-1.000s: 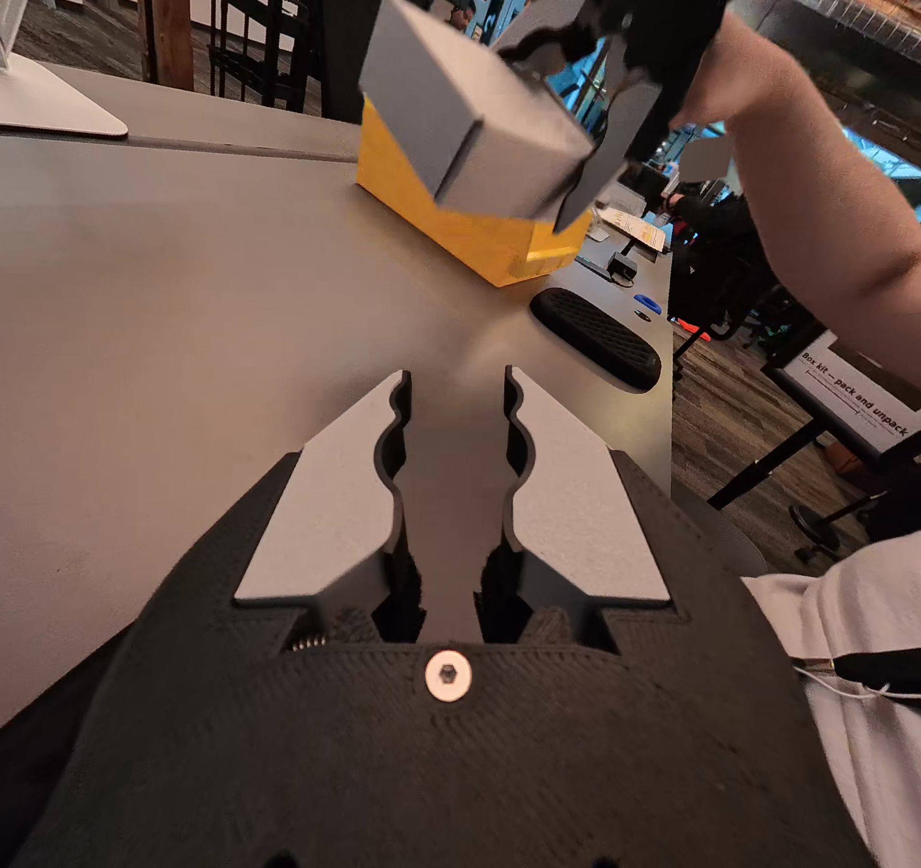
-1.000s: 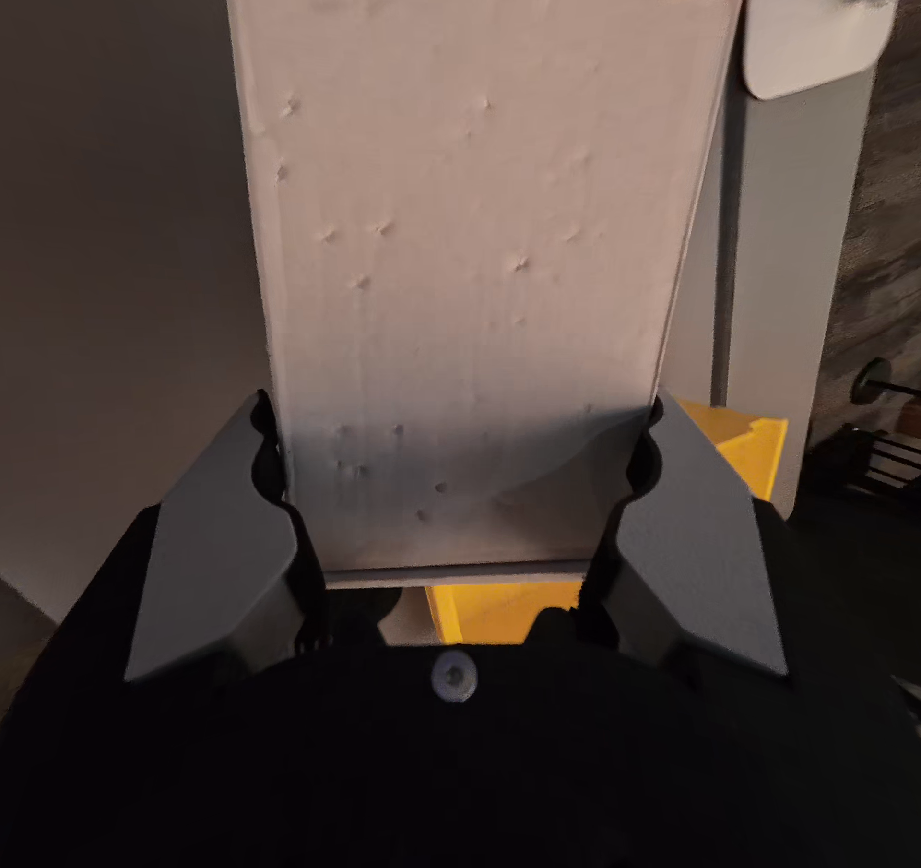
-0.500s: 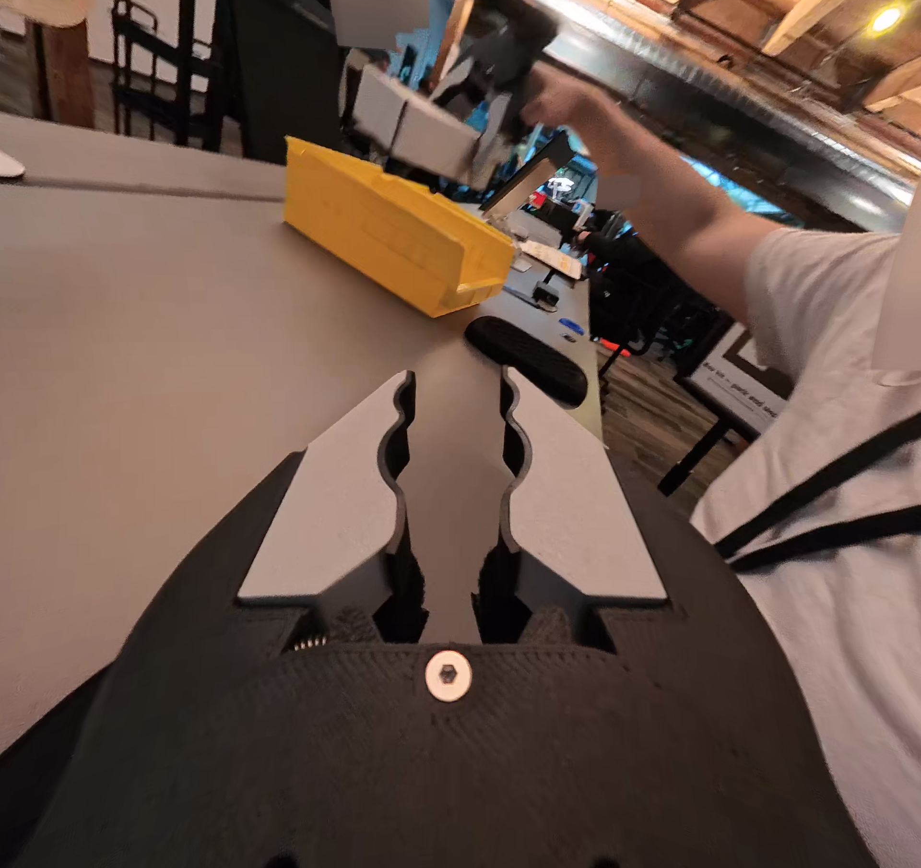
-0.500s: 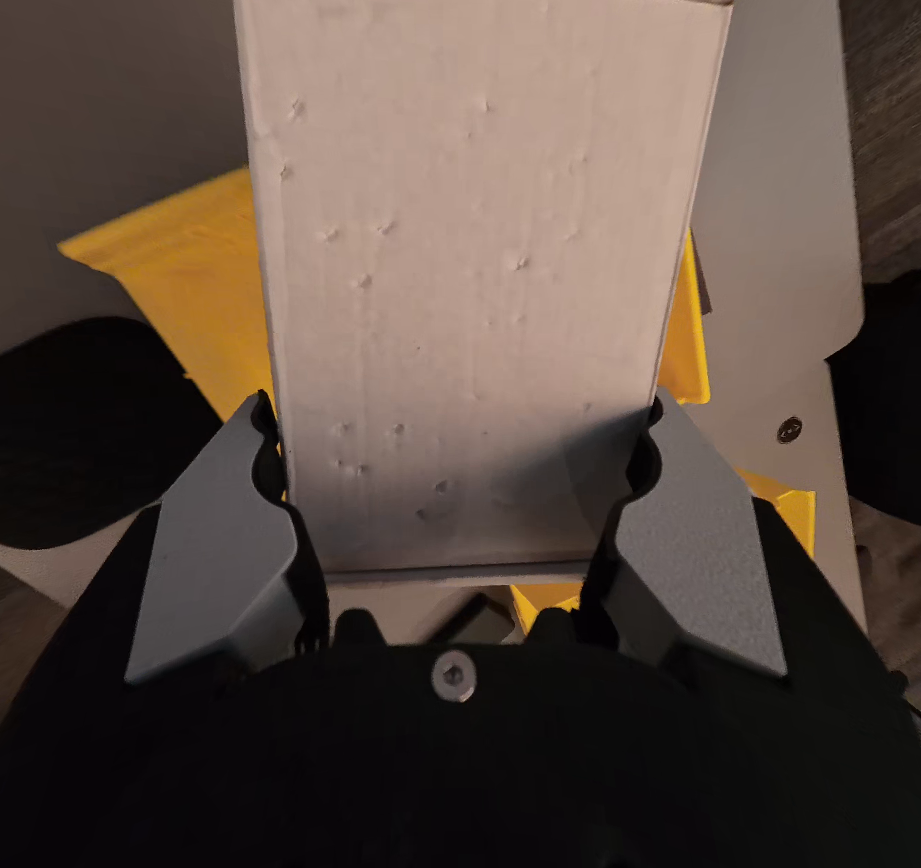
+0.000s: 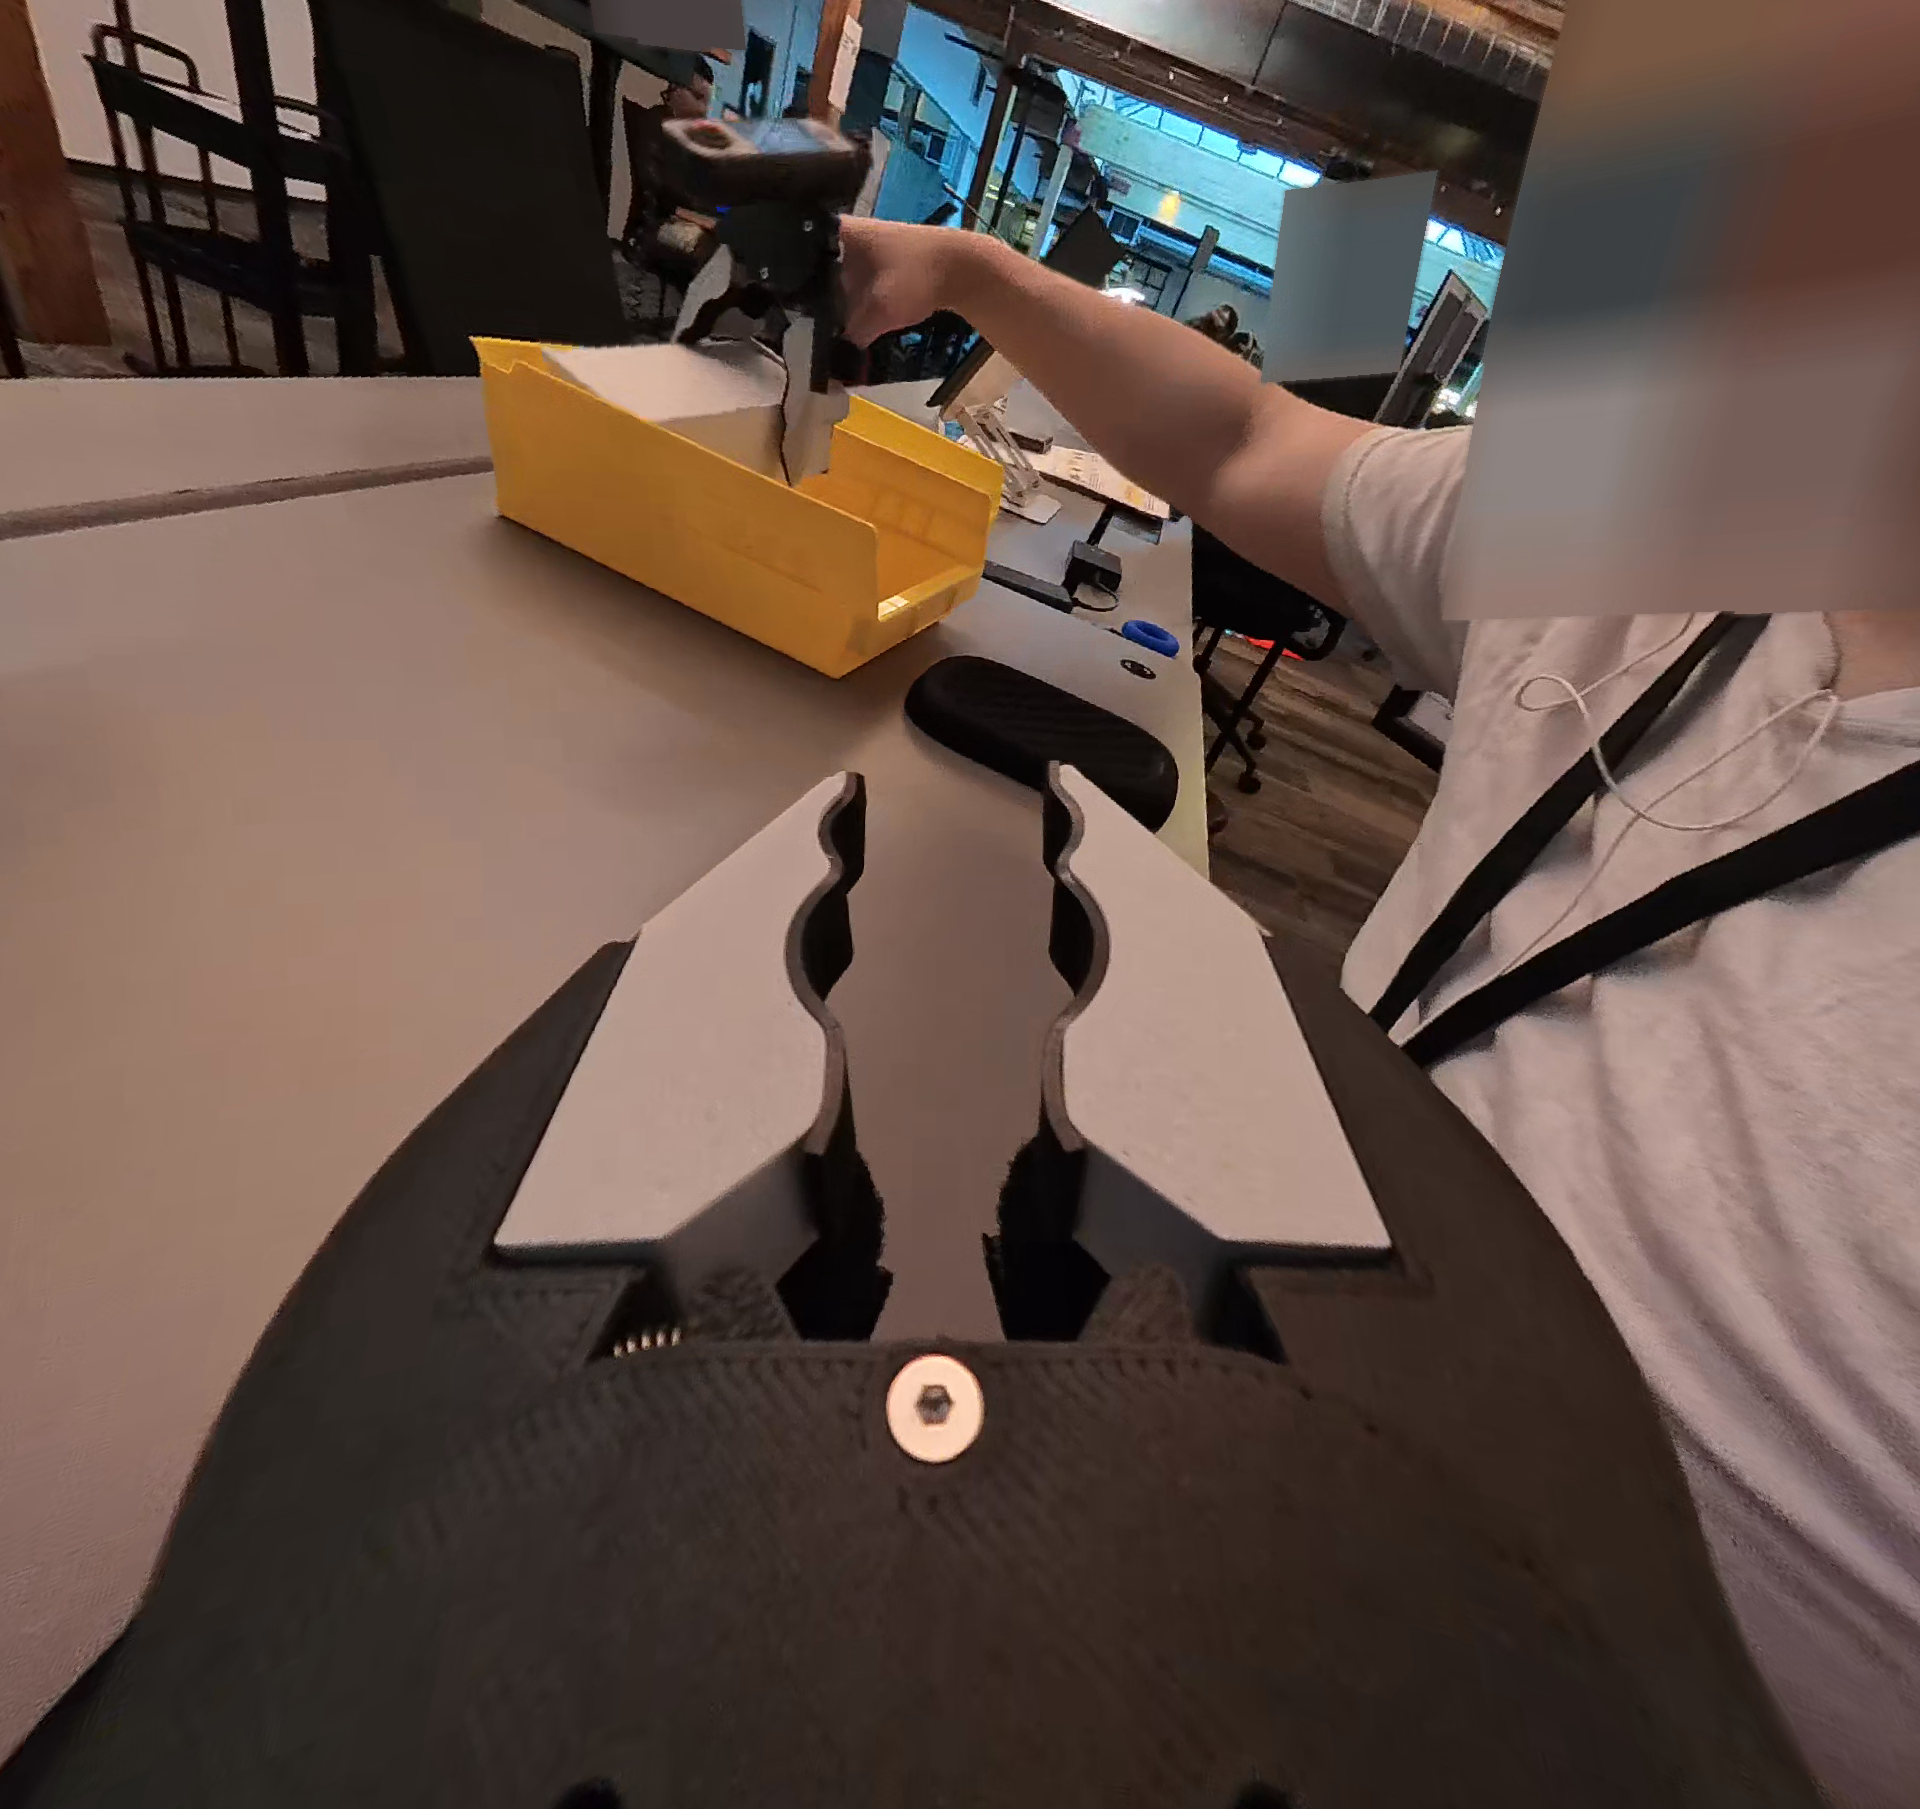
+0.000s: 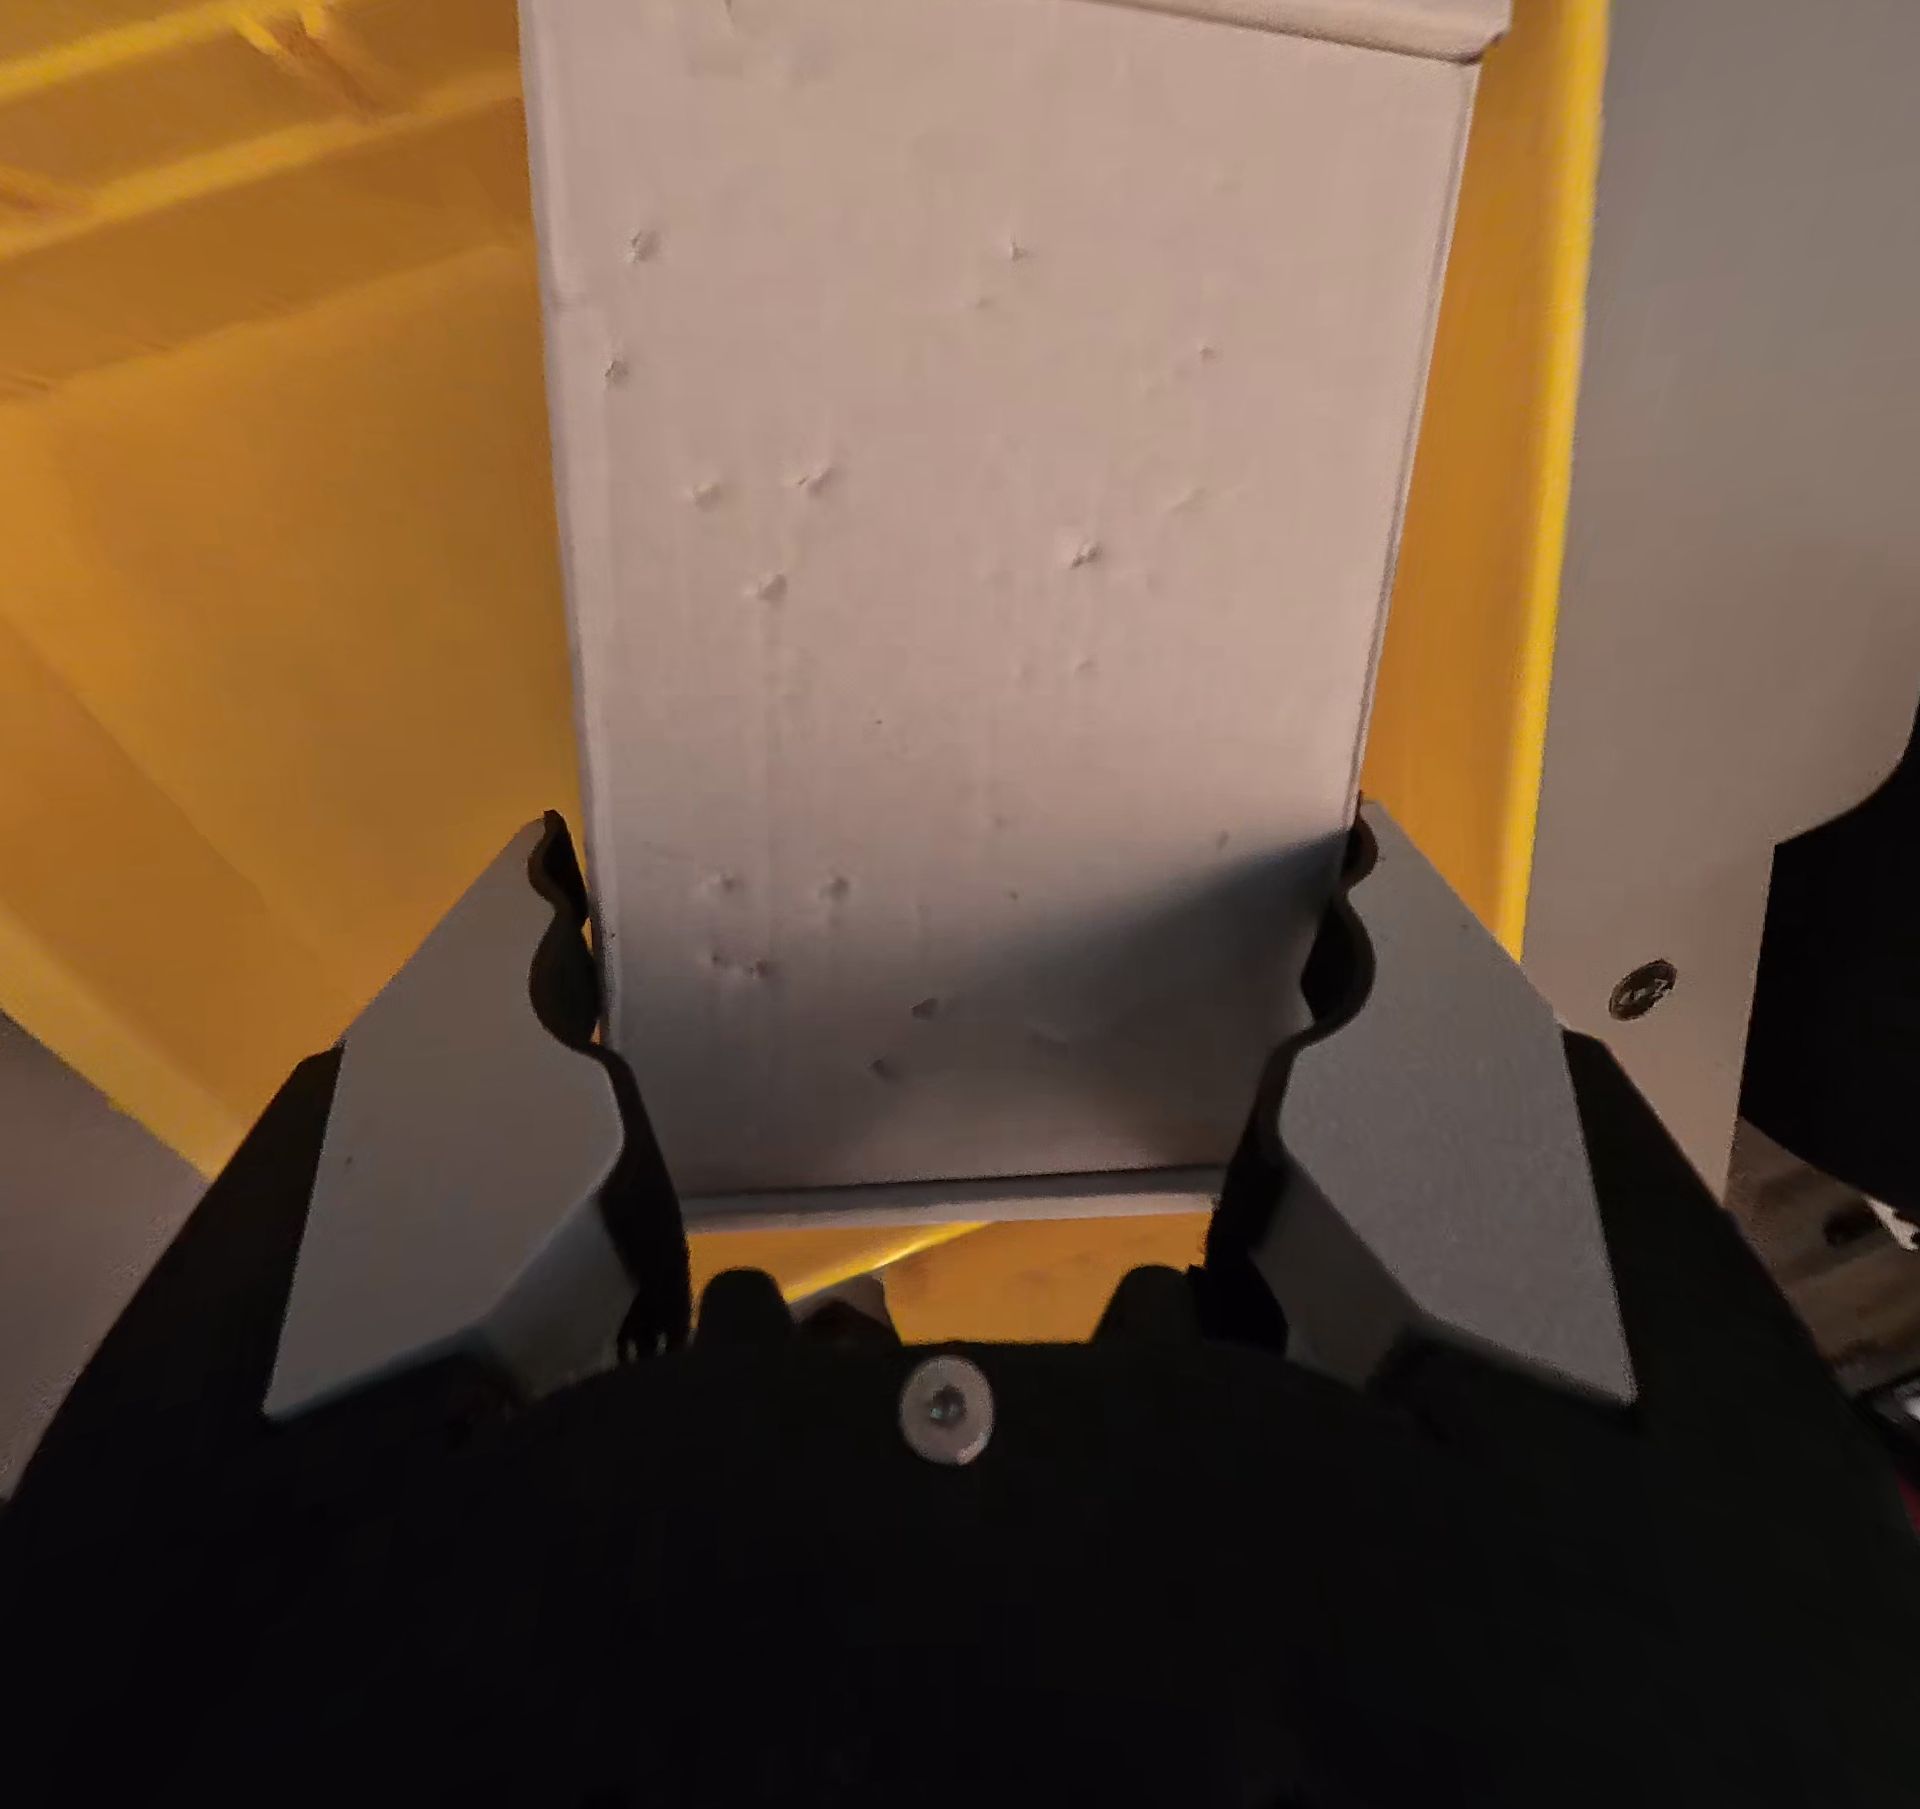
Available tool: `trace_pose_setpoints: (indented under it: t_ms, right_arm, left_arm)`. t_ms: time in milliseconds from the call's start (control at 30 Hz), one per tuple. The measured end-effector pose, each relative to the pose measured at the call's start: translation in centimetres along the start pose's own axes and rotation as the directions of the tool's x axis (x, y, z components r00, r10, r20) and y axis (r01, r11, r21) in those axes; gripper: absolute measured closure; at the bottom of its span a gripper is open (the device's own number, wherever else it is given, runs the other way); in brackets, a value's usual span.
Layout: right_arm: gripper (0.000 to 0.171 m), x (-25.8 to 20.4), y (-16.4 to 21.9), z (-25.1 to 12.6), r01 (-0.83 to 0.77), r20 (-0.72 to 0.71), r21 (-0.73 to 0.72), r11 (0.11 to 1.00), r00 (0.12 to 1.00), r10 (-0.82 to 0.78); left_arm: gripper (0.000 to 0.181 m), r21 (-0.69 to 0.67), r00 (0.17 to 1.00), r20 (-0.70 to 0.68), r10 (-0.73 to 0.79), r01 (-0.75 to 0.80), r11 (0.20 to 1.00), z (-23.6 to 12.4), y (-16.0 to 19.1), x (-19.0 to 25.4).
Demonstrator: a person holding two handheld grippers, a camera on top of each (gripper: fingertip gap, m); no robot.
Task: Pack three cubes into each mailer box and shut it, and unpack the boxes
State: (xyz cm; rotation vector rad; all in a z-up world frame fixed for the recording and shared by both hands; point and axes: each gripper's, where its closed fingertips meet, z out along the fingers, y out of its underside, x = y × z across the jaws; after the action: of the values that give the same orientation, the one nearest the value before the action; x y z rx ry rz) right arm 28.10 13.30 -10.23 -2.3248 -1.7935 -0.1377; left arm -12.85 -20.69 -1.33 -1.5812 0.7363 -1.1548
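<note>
Grey table (image 5: 312, 720) spreads wide, with the yellow bin (image 5: 727, 533) sitting on it. Inside the bin's walls, tilted, hangs the white mailer box (image 6: 987, 564), the right gripper (image 6: 951, 928) clamped on its sides. Near the bin, the left gripper (image 5: 951, 824) hovers over the table, fingers apart, holding nothing.

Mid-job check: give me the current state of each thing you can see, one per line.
Left gripper: open, empty, held over the table.
Right gripper: shut on the mailer box, reaching into the bin.
Mailer box: closed, gripped by its sides, partly down inside the bin.
Yellow bin: upright on the table; contents under the box hidden.
Black pad: lying flat on the table.
</note>
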Motion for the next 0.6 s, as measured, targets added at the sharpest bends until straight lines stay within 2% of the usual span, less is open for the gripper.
trace_pose_setpoints:
  t_ms: [133,300,467,600]
  right_arm:
    - [0.033,0.5,-0.1,1.7,0.088,-0.004,-0.057,0.994,0.996,-0.088]
    - [0.033,1.1,-0.1,3.8,0.155,0.006,-0.033,0.987,0.988,-0.155]
    - [0.032,1.4,1.4,6.1,0.215,0.009,-0.117,0.970,0.976,-0.216]
    - [0.033,1.7,1.0,6.6,0.270,-0.017,-0.081,0.959,0.962,-0.272]
  left_arm:
    - [0.148,-0.033,1.000,0.013,0.018,-0.018,0.999,1.0,0.2,0.1]
    - [0.148,-0.063,1.000,0.006,0.017,-0.017,0.998,2.3,0.8,0.0]
    - [0.148,-0.085,1.000,-0.008,0.025,-0.026,0.996,3.3,1.0,0.2]
    - [0.148,-0.085,0.999,-0.013,0.039,-0.040,0.996,3.9,0.8,0.5]
